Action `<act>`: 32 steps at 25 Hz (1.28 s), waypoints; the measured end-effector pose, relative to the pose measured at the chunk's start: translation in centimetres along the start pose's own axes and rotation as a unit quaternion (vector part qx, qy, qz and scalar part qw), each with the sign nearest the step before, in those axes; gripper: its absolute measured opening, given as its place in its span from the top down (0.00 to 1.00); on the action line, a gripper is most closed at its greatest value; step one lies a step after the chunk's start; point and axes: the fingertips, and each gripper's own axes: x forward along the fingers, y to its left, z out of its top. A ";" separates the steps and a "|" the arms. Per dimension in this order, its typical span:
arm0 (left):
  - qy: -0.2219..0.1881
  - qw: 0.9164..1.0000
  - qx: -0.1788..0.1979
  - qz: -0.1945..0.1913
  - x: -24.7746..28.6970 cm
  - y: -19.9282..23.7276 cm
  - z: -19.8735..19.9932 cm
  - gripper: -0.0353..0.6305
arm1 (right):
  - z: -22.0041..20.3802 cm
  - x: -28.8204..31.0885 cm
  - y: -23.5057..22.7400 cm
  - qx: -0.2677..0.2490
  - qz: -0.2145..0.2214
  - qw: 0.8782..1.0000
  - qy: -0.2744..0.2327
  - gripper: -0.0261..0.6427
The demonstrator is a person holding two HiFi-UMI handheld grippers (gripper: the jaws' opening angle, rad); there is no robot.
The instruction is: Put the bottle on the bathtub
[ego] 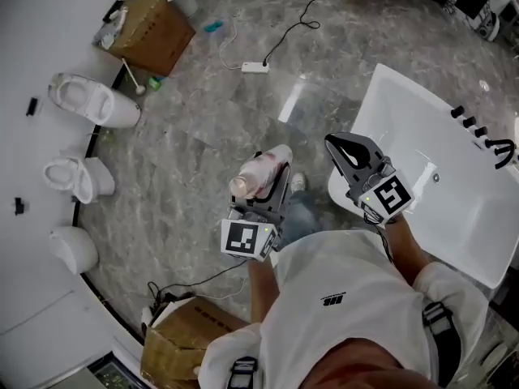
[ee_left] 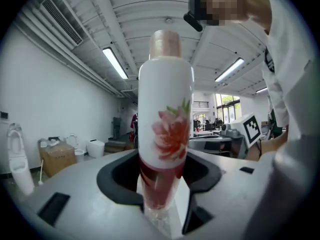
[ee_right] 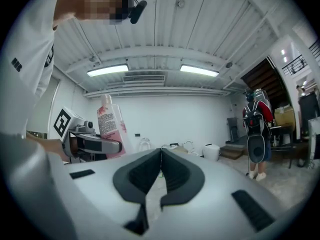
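Open floor [ego: 211, 128] ahead, bathtub [ego: 422, 128] close at right, toilets [ego: 85, 100] and cardboard box [ego: 154, 31] lining left

A test hall or lab set up as a mock bathroom: toilets [ego: 89, 102] line a white wall [ego: 32, 31] on a grey marble floor [ego: 211, 128], and a white bathtub [ego: 454, 217] stands free. Boxes [ego: 154, 31] and a power strip [ego: 255, 67] with its cable [ego: 292, 27] lie about. The bare ceiling [ee_right: 165, 29] has strip lights [ee_right: 107, 70] and a vent [ee_left: 62, 19], with desks [ee_left: 212, 143] at the back
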 end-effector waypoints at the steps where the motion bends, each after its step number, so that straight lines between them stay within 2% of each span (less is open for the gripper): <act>1: 0.001 1.000 0.004 -0.013 1.3 1.3 0.3 0.61 | 0.2 1.5 -0.8 0.002 -0.010 1.000 -0.002 0.97; 8: 0.012 0.996 0.014 -0.082 9.2 10.1 1.3 0.61 | 1.1 11.2 -5.8 -0.003 -0.070 0.998 -0.002 0.97; 11: 0.012 0.994 0.016 -0.108 11.4 12.2 0.8 0.61 | 0.3 12.8 -7.3 0.001 -0.098 0.995 0.005 0.97; 15: 0.011 0.990 0.021 -0.139 14.6 13.9 2.3 0.61 | 1.0 13.8 -9.5 0.004 -0.132 0.991 0.020 0.97; 22: 0.020 0.977 0.021 -0.209 21.0 12.3 2.0 0.61 | -0.4 11.3 -14.1 0.021 -0.212 0.976 0.031 0.97; 28: 0.024 0.961 0.032 -0.275 27.8 7.4 1.6 0.61 | -1.0 6.7 -20.3 0.025 -0.286 0.958 0.023 0.97; 32: 0.022 0.950 0.043 -0.309 33.1 4.1 1.8 0.61 | -1.4 4.1 -25.3 0.029 -0.320 0.947 0.008 0.97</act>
